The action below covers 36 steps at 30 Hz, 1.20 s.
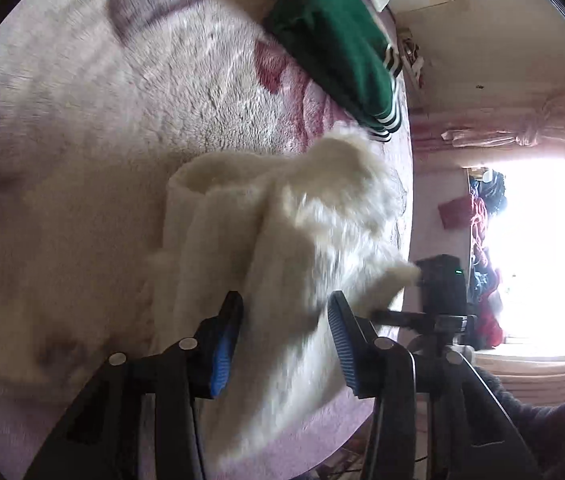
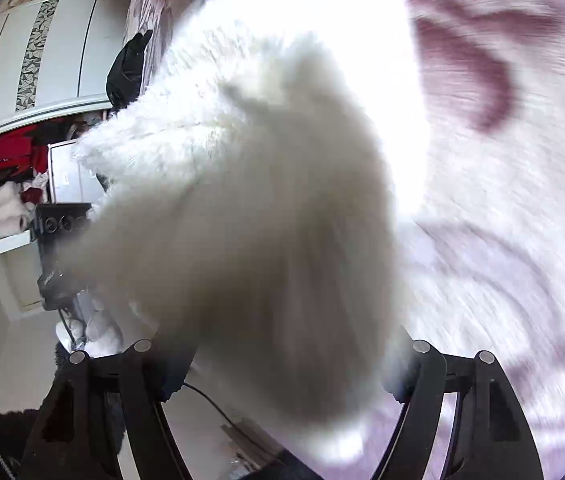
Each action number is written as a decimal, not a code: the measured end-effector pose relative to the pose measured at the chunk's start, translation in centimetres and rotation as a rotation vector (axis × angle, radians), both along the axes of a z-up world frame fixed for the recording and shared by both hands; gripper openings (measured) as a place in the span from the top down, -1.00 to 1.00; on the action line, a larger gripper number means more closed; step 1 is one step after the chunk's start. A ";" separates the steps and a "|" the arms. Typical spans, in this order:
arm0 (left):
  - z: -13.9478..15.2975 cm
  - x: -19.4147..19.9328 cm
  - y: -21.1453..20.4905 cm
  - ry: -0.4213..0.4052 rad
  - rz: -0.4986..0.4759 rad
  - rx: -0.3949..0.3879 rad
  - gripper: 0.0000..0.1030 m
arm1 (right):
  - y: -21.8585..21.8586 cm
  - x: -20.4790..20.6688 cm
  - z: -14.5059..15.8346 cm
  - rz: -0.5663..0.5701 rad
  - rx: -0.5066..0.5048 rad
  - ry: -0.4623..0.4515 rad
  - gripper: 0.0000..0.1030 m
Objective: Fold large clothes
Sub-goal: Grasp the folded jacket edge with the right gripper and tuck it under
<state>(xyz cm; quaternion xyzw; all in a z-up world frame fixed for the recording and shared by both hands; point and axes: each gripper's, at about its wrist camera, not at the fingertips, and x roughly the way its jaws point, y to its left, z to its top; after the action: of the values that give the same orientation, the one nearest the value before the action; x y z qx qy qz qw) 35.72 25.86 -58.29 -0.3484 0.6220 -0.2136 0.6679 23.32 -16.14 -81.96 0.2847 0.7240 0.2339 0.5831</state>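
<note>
A white fluffy garment [image 1: 282,240] lies bunched on the pale pink patterned bed cover [image 1: 82,100]. My left gripper [image 1: 284,340] is open; its blue-padded fingers [image 1: 222,352] stand on either side of a fold of the garment, not closed on it. In the right wrist view the same white garment [image 2: 262,180] fills the middle, blurred and very close. It hangs between the arms of my right gripper [image 2: 282,368], whose fingertips are hidden in the fur, so I cannot tell if they grip it.
A folded green garment with white stripes [image 1: 334,40] lies at the far side of the bed. A black camera on a tripod [image 1: 442,288] stands beside the bed edge. A wardrobe with clothes [image 2: 22,120] is off to the left in the right wrist view.
</note>
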 end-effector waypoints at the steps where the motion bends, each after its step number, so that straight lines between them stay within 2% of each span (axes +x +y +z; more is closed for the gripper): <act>1: 0.8 -0.9 0.5 -0.012 0.023 0.060 -0.20 | -1.1 -0.7 1.5 -0.023 -0.024 -0.017 -0.50; 2: 1.1 -1.4 0.8 -0.012 0.042 0.117 -0.36 | -2.7 -0.6 3.4 -0.035 -0.047 -0.036 -0.50; 4: 1.6 -3.4 1.6 -0.009 0.116 0.295 -0.36 | -3.2 -1.0 6.9 -0.021 -0.125 -0.109 -0.50; 5: 1.3 -4.6 2.0 0.006 0.142 0.348 -0.36 | -2.3 -0.2 8.5 0.022 -0.153 -0.138 -0.50; 7: 0.1 -6.7 2.2 0.041 0.193 0.399 -0.36 | -0.2 1.8 11.1 0.132 -0.189 -0.191 -0.50; 8: -0.5 -7.9 2.1 0.058 0.226 0.421 -0.36 | 2.3 2.8 11.8 0.188 -0.190 -0.222 -0.50; 9: -0.8 -8.9 1.9 0.057 0.258 0.437 -0.36 | 2.7 3.7 12.3 0.253 -0.194 -0.252 -0.50; 10: -1.1 -9.8 1.6 0.058 0.292 0.443 -0.43 | 5.0 5.4 13.3 0.321 -0.210 -0.282 -0.50; 11: -1.5 -10.7 1.8 0.061 0.324 0.450 -0.59 | 7.4 7.9 13.4 0.406 -0.224 -0.318 -0.50; 12: -1.6 -11.3 1.8 0.063 0.356 0.457 -0.64 | 10.5 8.6 13.5 0.487 -0.232 -0.350 -0.50; 16: -1.6 -13.7 2.4 0.065 0.491 0.446 -0.68 | 22.0 11.4 11.4 0.817 -0.310 -0.455 -0.50; 18: -1.4 -15.3 2.7 0.076 0.565 0.421 -0.68 | 23.6 12.0 9.7 0.909 -0.329 -0.469 -0.50; 20: -1.0 -16.9 2.7 0.082 0.608 0.396 -0.67 | 23.0 14.7 7.9 0.903 -0.385 -0.422 -0.50; 21: -0.8 -17.6 2.4 0.086 0.623 0.394 -0.67 | 21.8 16.7 6.4 0.863 -0.380 -0.387 -0.50; 22: -0.6 -18.3 1.8 0.084 0.631 0.383 -0.67 | 20.5 17.9 6.2 0.823 -0.370 -0.357 -0.50; 24: -0.9 -19.3 0.5 0.088 0.638 0.342 -0.67 | 17.3 21.4 4.2 0.702 -0.325 -0.247 -0.50; 26: -1.8 -19.8 -0.9 0.110 0.663 0.263 -0.67 | 14.2 23.4 1.1 0.638 -0.348 -0.184 -0.50; 27: -2.5 -19.9 -1.8 0.121 0.678 0.198 -0.67 | 13.2 23.9 -0.6 0.628 -0.351 -0.144 -0.51; 29: -4.4 -19.5 -3.6 0.131 0.704 0.045 -0.67 | 11.7 24.1 -3.9 0.594 -0.298 -0.039 -0.52; 31: -5.8 -18.7 -5.1 0.112 0.752 -0.062 -0.67 | 10.8 24.2 -6.2 0.555 -0.232 0.000 -0.64; 33: -6.2 -17.8 -5.7 0.075 0.802 -0.091 -0.66 | 10.4 24.4 -6.7 0.506 -0.189 -0.024 -0.67; 35: -5.7 -16.3 -5.8 0.021 0.819 -0.060 -0.67 | 9.9 24.4 -7.0 0.475 -0.169 -0.002 -0.63; 36: -5.3 -15.4 -5.6 0.018 0.813 -0.034 -0.67 | 9.5 24.4 -7.0 0.461 -0.157 0.015 -0.44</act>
<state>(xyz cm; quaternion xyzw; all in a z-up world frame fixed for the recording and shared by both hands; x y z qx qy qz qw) 20.32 20.25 -63.61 -0.5788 0.4357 0.0607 0.6866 47.70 -6.69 -88.98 0.0676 0.7903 0.3015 0.5291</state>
